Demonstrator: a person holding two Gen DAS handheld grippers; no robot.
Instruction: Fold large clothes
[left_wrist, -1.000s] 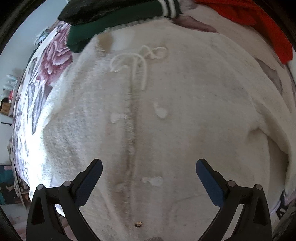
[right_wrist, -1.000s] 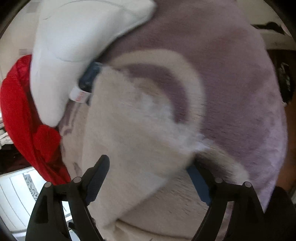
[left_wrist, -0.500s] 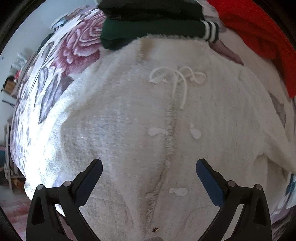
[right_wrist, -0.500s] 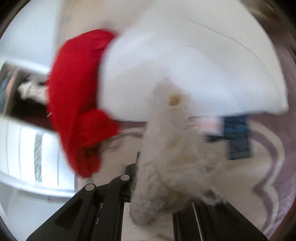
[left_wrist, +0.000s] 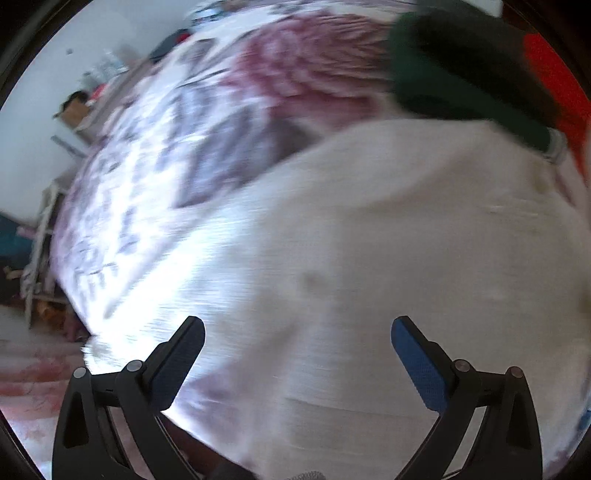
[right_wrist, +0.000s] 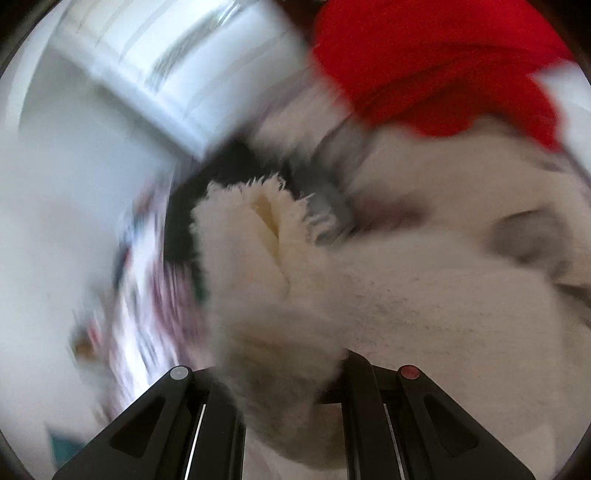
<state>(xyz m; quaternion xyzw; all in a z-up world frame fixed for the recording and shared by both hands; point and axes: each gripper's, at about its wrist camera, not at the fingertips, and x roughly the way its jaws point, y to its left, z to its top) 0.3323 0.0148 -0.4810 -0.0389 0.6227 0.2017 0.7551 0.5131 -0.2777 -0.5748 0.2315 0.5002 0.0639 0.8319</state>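
A large cream fleece garment (left_wrist: 388, 277) lies spread on a bed with a floral cover (left_wrist: 192, 147). My left gripper (left_wrist: 297, 354) hangs open above the garment's left part, near the bed's edge, with nothing between its blue pads (left_wrist: 417, 362). In the right wrist view my right gripper (right_wrist: 284, 376) is shut on a bunched, fringed end of the same cream garment (right_wrist: 266, 266), which sticks up out of the jaws and hides the fingertips. Both views are blurred by motion.
A dark green and black folded pile (left_wrist: 461, 74) sits on the bed beyond the garment, with red clothing (left_wrist: 554, 74) at the far right. Red clothing (right_wrist: 424, 66) also shows in the right wrist view, beside white furniture (right_wrist: 166, 66). Floor (left_wrist: 29, 369) lies past the bed's left edge.
My left gripper swept left across the garment toward the bed's edge; the drawstring and buttons left the view. My right gripper shut on the garment's end and has swung round with it.
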